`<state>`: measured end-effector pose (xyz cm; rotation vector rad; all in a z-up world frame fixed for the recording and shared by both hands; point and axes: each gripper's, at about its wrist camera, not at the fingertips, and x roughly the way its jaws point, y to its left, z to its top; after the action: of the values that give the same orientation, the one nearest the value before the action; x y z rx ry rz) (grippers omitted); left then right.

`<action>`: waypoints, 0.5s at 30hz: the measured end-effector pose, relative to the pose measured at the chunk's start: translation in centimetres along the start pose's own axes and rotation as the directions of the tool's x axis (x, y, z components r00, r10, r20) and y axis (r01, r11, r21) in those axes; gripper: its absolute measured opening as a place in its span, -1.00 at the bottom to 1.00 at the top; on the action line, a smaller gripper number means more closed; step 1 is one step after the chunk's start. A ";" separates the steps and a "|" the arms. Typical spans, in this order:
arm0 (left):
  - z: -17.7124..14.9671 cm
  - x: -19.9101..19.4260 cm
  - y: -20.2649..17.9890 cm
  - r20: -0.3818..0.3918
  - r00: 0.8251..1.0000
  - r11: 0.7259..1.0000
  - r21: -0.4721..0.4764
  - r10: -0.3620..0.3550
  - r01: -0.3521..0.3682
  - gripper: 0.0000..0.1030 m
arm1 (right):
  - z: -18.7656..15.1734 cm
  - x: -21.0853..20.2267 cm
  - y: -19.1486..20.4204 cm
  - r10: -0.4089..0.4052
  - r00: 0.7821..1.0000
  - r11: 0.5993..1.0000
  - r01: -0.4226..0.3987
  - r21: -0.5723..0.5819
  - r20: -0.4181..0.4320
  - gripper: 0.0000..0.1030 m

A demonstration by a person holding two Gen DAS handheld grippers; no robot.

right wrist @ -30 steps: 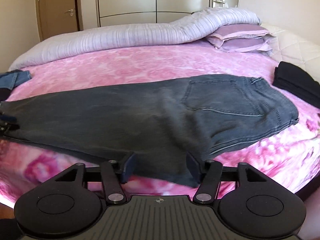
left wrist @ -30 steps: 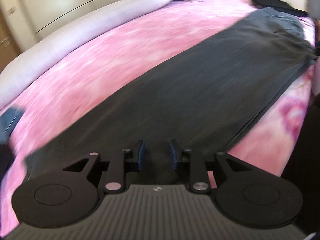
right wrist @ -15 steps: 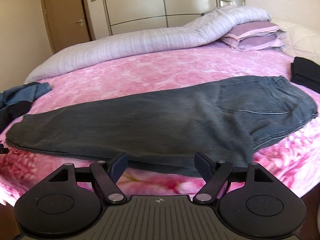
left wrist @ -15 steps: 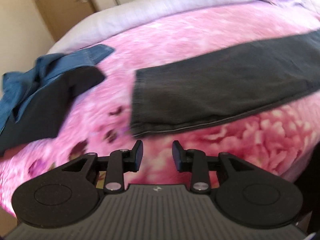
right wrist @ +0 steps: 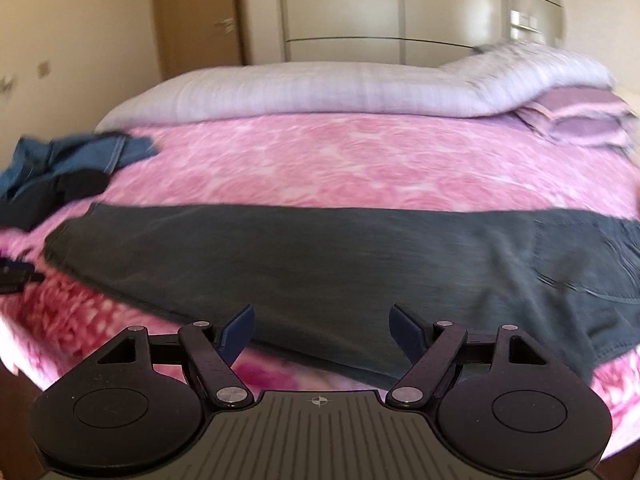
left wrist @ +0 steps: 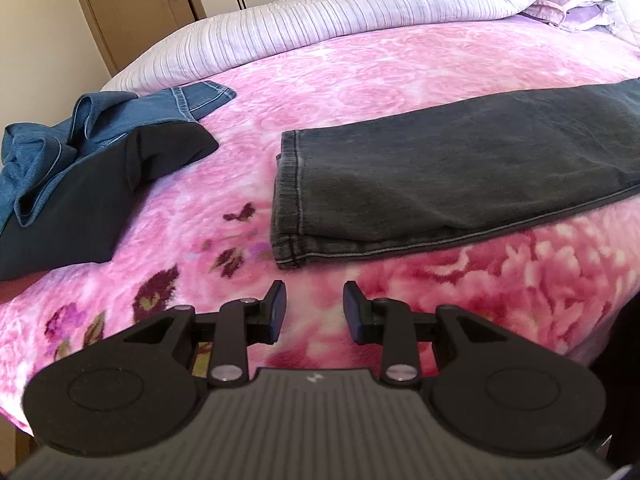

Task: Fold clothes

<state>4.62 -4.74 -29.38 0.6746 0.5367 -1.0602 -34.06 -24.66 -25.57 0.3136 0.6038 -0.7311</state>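
Note:
Dark grey jeans (right wrist: 320,256) lie flat along the near side of a pink flowered bedspread (right wrist: 340,160), folded lengthwise. Their leg hems (left wrist: 288,200) show in the left wrist view, the seat and back pocket (right wrist: 580,256) at the right of the right wrist view. My left gripper (left wrist: 314,310) is open and empty, just short of the hem's near corner. My right gripper (right wrist: 322,330) is wide open and empty, over the jeans' near edge around mid-leg. The left gripper's tip (right wrist: 16,274) shows at the right wrist view's left edge.
A heap of blue denim (left wrist: 60,148) and a black garment (left wrist: 92,196) lies at the bed's left end. A rolled white-lilac duvet (right wrist: 340,88) and lilac pillows (right wrist: 580,120) line the far side. A wardrobe (right wrist: 392,12) and a door (left wrist: 132,4) stand behind.
The left gripper has swung left from over the jeans' leg to just short of the hems and opened slightly. The right gripper has pulled back, shifted left and opened wider. The jeans lie still.

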 end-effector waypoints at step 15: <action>0.2 2.0 4.5 0.048 0.966 0.917 -0.303 -0.256 0.258 -0.25 | 0.6 8.6 18.4 0.217 0.973 0.759 -0.217 -0.614 -0.077 0.50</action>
<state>9.48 -4.61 -29.53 0.3295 0.7817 -1.1910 -15.85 -16.39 -29.22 -0.2326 0.7609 -0.2721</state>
